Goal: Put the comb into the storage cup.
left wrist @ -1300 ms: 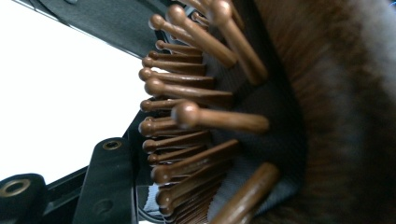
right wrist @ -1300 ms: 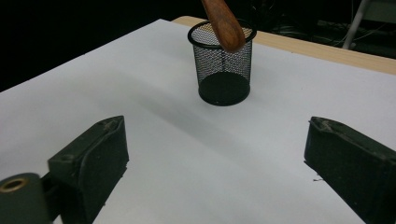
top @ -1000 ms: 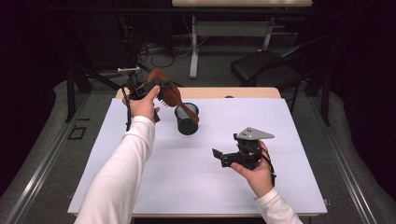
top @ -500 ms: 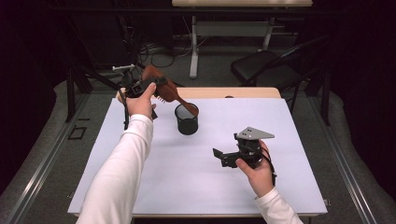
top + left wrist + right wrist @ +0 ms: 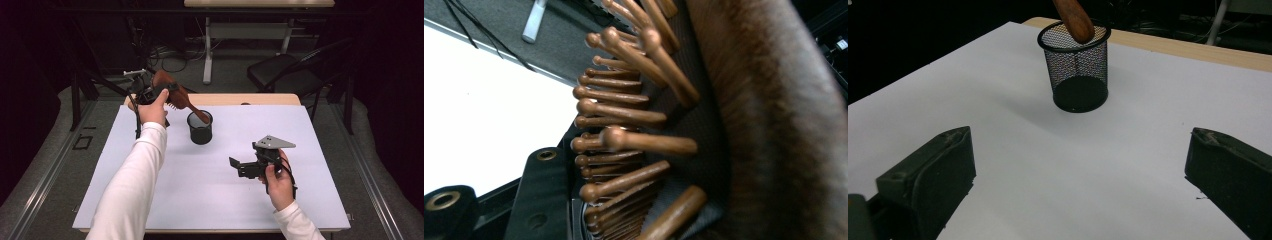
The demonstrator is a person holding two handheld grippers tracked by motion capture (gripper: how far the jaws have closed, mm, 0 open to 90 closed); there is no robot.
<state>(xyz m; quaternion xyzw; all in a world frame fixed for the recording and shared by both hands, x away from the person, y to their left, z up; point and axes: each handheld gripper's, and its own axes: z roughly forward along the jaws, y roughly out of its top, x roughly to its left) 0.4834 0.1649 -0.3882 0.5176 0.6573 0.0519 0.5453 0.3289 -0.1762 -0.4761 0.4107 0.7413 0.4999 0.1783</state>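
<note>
Hairbrush [image 5: 175, 95] is pinched at its head by the left gripper [image 5: 150, 95] – its long axis slants down toward 4 o'clock, handle tip just at the mesh cup's [image 5: 200, 128] rim. Right gripper [image 5: 250, 167], jaws spread, rests well apart at 5 o'clock.

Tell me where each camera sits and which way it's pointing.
High view: above the person's side, looking forward and down on the table; both forearms, left gripper holding the wooden hairbrush, right gripper.
Left gripper view: on the left gripper, against the brush bristles; black fingers below.
Right gripper view: low, facing the mesh cup; open fingers.
Shared: cup and brush handle, high and right views.
</note>
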